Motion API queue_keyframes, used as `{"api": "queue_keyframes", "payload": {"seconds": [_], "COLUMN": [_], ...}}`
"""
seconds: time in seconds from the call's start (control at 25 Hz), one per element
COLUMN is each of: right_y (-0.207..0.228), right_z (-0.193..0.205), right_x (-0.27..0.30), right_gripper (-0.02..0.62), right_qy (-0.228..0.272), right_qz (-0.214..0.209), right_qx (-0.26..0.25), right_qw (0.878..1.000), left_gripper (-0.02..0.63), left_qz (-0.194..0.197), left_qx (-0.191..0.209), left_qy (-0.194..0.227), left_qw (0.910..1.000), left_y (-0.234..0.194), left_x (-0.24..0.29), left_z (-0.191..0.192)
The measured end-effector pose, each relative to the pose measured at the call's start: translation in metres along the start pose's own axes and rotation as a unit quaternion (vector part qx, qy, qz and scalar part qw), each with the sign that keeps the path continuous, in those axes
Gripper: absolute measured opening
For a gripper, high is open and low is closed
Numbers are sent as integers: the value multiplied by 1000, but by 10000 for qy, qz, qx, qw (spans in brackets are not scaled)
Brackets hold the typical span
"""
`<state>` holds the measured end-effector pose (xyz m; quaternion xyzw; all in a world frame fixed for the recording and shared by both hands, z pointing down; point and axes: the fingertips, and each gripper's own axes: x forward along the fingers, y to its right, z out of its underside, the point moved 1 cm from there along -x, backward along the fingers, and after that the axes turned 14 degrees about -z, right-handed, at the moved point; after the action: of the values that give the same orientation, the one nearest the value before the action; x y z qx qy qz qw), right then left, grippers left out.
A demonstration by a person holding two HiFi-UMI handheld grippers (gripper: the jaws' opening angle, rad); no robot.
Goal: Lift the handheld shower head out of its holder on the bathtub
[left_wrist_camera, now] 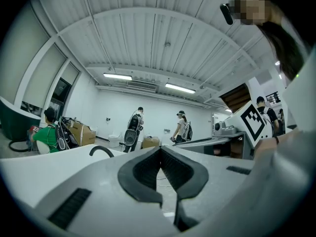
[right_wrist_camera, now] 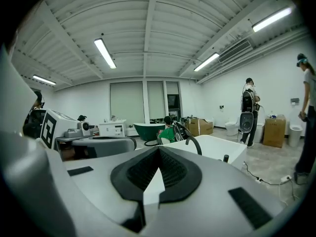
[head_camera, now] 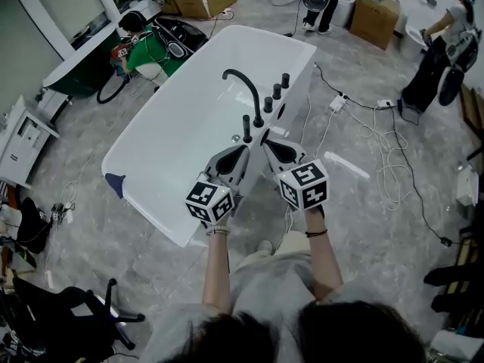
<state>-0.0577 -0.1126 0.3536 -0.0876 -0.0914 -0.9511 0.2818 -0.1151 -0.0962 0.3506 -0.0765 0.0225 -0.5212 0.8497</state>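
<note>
A white bathtub (head_camera: 299, 51) lies in front of me, and its right rim carries a black arched faucet (head_camera: 243, 82) and three black knobs (head_camera: 277, 91). The slim black handheld shower head (head_camera: 246, 127) stands upright in its holder at the near end of that row. Both grippers hover side by side just short of it. My left gripper (head_camera: 243, 150) (left_wrist_camera: 159, 151) is shut and holds nothing. The right gripper (head_camera: 266, 144) (right_wrist_camera: 159, 149) is also shut and holds nothing. In the right gripper view the faucet (right_wrist_camera: 193, 143) and a black post (right_wrist_camera: 225, 158) rise beyond the jaws.
Cables (head_camera: 378, 150) trail over the floor to the right of the tub. A person in green (head_camera: 147, 51) crouches at the tub's far left, beside a dark green tub (head_camera: 76, 74). Cardboard boxes (head_camera: 374, 17) and two standing people (head_camera: 446, 44) are at the back. A black chair (head_camera: 83, 308) stands at near left.
</note>
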Motion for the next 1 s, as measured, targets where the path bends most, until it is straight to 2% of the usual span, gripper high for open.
{"api": "queue_keyframes", "payload": {"seconds": [0.24, 0.6, 0.76, 1.0], "right_y": [22, 84, 104, 133], "right_z": [11, 16, 26, 39], "right_x": [16, 22, 29, 44], "right_gripper": [0, 0, 0, 0], "right_qy": [-173, -411, -559, -765], "right_qz": [-502, -1212, -1645, -1935], "right_qx": [98, 93, -133, -328], "right_qw": [9985, 9917, 9847, 9776], "left_gripper": [5, 5, 5, 5], "left_qz": [-596, -1350, -1629, -1899], "left_qx": [-213, -464, -574, -773], "left_qy": [-49, -194, -185, -256], "left_qw": [9980, 9896, 9848, 9784], "left_y": [-13, 5, 9, 6], "left_x": [21, 70, 91, 112], "left_z": [13, 41, 54, 74]}}
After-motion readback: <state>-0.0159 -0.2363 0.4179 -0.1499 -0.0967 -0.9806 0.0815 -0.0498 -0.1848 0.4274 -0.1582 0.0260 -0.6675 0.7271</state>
